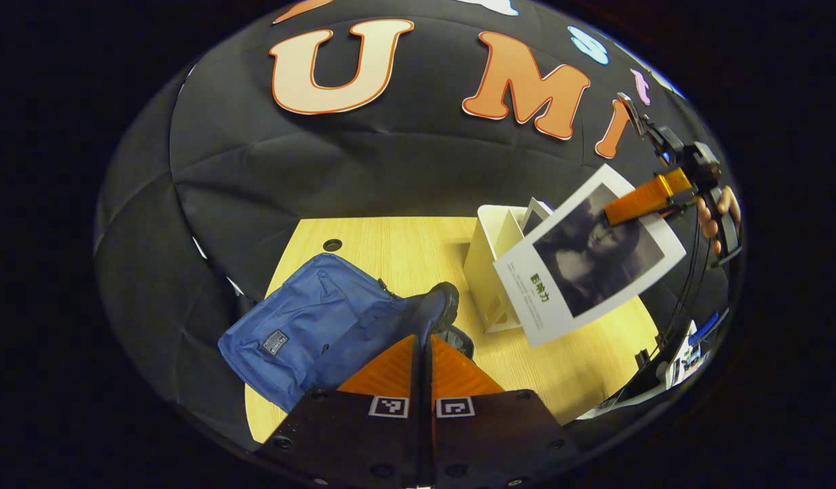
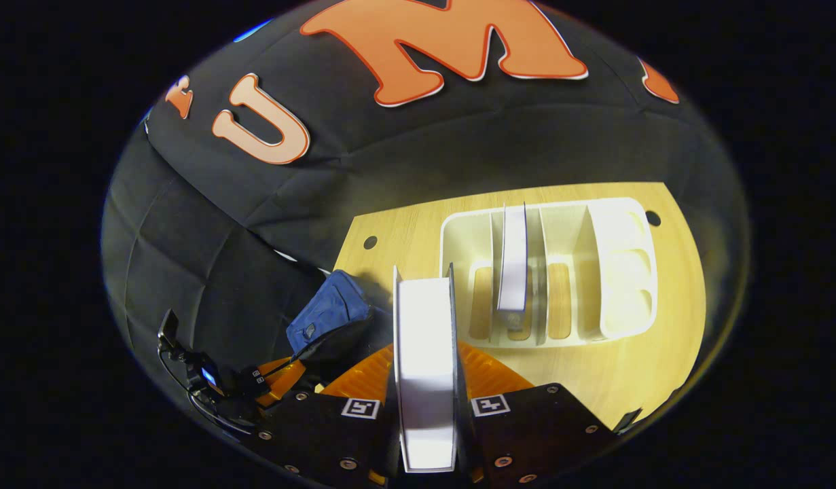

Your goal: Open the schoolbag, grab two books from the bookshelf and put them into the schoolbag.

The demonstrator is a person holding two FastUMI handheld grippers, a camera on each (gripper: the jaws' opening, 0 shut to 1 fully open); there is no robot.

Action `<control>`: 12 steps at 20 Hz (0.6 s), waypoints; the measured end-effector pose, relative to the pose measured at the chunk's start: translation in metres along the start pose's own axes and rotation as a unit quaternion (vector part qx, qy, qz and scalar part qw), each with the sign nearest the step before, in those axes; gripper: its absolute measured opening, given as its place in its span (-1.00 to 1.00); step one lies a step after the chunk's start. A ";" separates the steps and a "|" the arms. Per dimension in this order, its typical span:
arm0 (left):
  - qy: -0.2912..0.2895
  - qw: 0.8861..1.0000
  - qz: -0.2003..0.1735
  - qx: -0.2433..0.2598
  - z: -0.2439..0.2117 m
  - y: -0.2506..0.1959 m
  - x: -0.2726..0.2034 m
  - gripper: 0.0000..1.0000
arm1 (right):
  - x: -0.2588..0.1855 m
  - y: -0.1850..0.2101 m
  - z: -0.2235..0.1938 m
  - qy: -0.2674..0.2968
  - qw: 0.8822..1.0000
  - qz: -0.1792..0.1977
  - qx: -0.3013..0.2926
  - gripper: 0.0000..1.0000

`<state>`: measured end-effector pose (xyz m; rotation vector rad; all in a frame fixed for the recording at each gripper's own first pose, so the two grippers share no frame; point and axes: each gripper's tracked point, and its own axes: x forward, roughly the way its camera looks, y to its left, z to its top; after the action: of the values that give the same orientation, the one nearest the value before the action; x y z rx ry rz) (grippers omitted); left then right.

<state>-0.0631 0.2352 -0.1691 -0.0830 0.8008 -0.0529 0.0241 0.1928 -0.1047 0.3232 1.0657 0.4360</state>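
My left gripper (image 1: 423, 337) is shut on the dark rim of the blue schoolbag (image 1: 316, 326), holding that edge lifted off the wooden table (image 1: 390, 244). Up at the right, my right gripper (image 1: 621, 207) holds a white book with a dark portrait cover (image 1: 594, 261) in the air above the white bookshelf (image 1: 489, 265). In the right gripper view the same book (image 2: 424, 367) stands edge-on between the fingers of the right gripper (image 2: 424, 343). Below it, the bookshelf (image 2: 621, 272) holds a second book (image 2: 513, 261) upright in a middle slot. The schoolbag (image 2: 329, 312) lies to its left, with the left gripper (image 2: 282, 377) on it.
A hand (image 1: 713, 217) holds the right gripper, with cables hanging below it. The table has round holes at its back corners (image 1: 332, 244) (image 2: 653, 218). Bare tabletop lies in front of the bookshelf (image 2: 635, 367). Black cloth walls close in the back and left.
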 end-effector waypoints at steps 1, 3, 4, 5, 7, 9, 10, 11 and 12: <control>0.001 1.000 0.002 0.003 0.001 0.001 0.000 -0.99 | 0.003 0.004 -0.008 0.001 1.000 0.013 0.013 -0.31; 0.003 1.000 0.004 0.008 0.002 0.002 0.000 -0.99 | 0.010 0.012 -0.022 -0.007 0.998 0.036 0.050 -0.32; 0.004 1.000 0.005 0.009 0.003 0.002 0.000 -0.99 | 0.014 0.018 -0.035 -0.004 0.996 0.054 0.071 -0.34; 0.006 1.000 0.003 0.009 0.002 0.000 0.001 -0.99 | 0.017 0.022 -0.049 0.004 0.994 0.068 0.088 -0.35; 0.010 1.000 0.001 0.012 0.001 -0.001 0.001 -0.99 | 0.025 0.027 -0.065 0.008 0.989 0.085 0.119 -0.36; 0.011 1.000 0.002 0.017 0.003 -0.002 0.000 -0.99 | 0.037 0.033 -0.073 0.003 0.986 0.094 0.135 -0.36; 0.011 1.000 0.003 0.019 0.005 -0.001 0.000 -0.99 | 0.041 0.036 -0.078 -0.005 0.985 0.096 0.143 -0.36; 0.012 1.000 0.004 0.019 0.005 -0.002 0.000 -0.99 | 0.045 0.040 -0.079 -0.012 0.984 0.099 0.149 -0.36; 0.012 1.000 0.004 0.019 0.004 -0.001 -0.001 -0.99 | 0.049 0.044 -0.082 -0.019 0.982 0.102 0.160 -0.37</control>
<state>-0.0609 0.2349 -0.1660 -0.0421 0.8241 -0.0613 -0.0374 0.2585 -0.1593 0.7280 1.0699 0.4380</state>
